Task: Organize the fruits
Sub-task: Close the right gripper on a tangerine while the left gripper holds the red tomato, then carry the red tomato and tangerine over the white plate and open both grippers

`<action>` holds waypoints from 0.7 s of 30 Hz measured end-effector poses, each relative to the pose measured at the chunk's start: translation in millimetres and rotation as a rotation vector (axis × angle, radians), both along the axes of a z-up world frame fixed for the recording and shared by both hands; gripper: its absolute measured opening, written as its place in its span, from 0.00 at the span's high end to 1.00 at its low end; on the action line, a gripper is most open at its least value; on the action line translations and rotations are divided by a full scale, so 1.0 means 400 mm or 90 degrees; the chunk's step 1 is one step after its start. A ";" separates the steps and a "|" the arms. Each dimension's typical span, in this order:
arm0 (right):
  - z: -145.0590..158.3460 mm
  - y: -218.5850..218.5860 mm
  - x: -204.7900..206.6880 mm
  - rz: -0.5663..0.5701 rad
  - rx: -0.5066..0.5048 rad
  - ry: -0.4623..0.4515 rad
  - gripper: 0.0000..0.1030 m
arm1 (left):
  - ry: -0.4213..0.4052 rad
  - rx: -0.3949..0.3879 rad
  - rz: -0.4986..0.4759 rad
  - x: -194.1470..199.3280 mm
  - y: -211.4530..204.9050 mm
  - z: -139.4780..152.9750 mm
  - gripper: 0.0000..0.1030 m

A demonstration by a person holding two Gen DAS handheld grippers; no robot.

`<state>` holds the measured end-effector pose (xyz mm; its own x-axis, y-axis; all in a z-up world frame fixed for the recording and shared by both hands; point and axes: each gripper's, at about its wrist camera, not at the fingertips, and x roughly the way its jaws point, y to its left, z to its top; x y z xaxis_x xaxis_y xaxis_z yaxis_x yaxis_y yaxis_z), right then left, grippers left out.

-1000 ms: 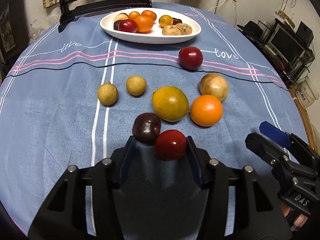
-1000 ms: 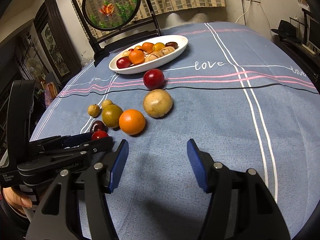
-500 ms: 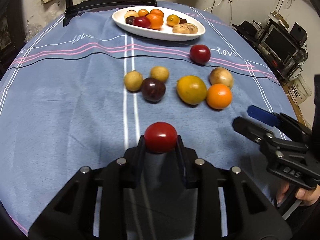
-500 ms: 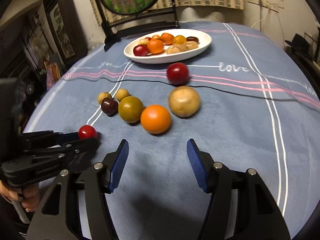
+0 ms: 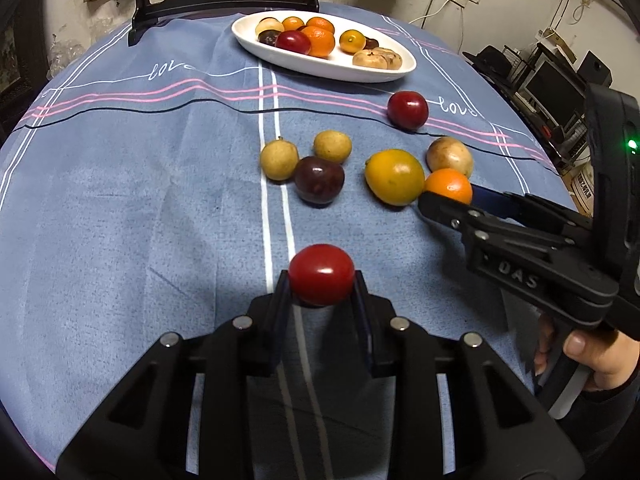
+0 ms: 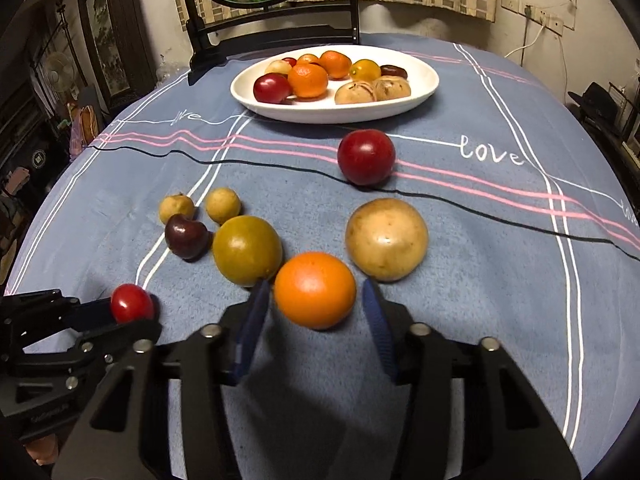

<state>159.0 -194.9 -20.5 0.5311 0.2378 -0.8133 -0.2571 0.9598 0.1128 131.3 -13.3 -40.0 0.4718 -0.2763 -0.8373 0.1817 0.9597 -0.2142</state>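
Orange (image 6: pixel 315 290) between closing right gripper (image 6: pixel 316 320) jaws; open cloth (image 6: pixel 500 300) rightward.

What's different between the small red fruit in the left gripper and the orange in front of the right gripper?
The small red fruit is glossy red; the orange is matte orange and looks clearly bigger. The red fruit is clamped in the left gripper; the orange sits between the right gripper's jaws, which are closing with slight gaps showing. Both are round and off the white plate.
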 end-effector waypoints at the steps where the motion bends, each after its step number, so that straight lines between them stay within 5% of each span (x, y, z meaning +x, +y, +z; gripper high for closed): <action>1: -0.004 0.004 0.003 0.004 -0.003 0.006 0.60 | 0.000 -0.001 -0.001 0.001 0.001 0.000 0.71; 21: 0.085 -0.090 -0.085 0.000 0.072 -0.042 0.61 | -0.029 0.014 -0.016 -0.016 -0.006 0.043 0.71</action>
